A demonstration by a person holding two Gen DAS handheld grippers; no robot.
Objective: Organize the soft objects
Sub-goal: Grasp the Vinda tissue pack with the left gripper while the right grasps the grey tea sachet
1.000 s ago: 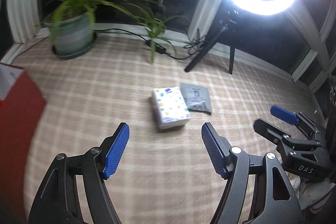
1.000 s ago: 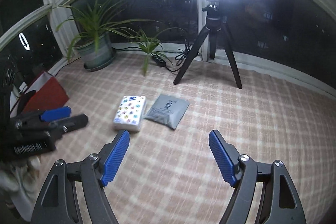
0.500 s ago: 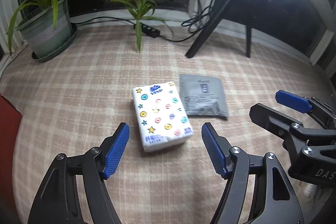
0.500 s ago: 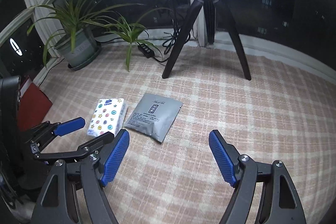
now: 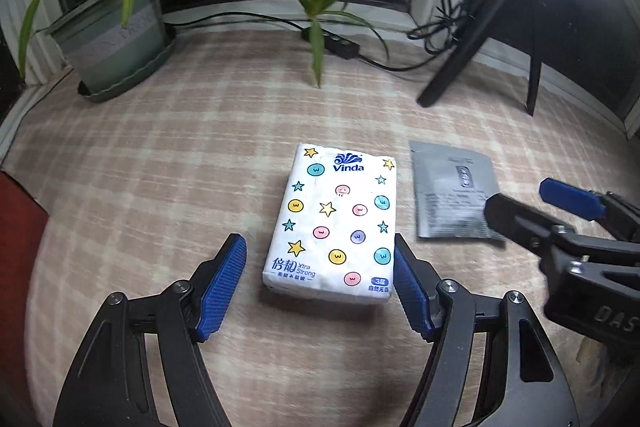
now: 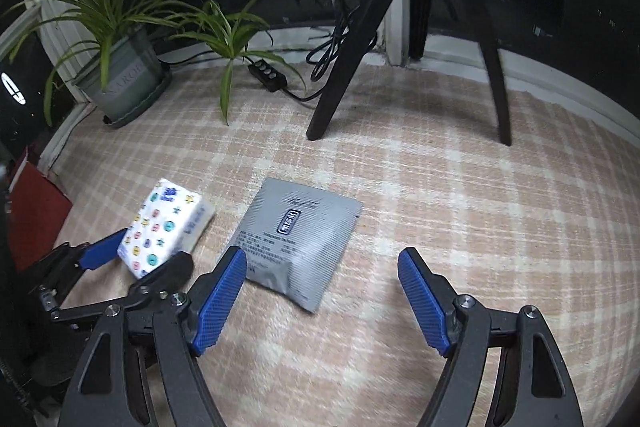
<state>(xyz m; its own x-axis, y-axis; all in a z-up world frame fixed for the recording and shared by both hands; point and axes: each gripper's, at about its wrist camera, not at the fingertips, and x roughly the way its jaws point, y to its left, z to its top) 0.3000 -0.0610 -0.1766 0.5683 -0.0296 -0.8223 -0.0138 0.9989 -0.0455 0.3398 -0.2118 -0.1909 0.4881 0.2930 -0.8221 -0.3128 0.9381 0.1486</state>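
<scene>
On the plaid surface (image 5: 160, 155), the left hand-held gripper (image 5: 316, 283) stands agape around the near end of the tissue pack (image 5: 336, 219), while beside it the right hand-held gripper (image 6: 320, 291) hangs unclenched over the grey pouch (image 6: 296, 239).

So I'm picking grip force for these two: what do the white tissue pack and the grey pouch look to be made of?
The tissue pack looks like soft paper tissues in thin glossy plastic film: printed stars and dots, rounded puffy edges. The grey pouch looks like matte foil or plastic laminate, flat, with crimped sealed edges and slight wrinkles; which of the two the frames leave open. Both seem easy to squash.
</scene>
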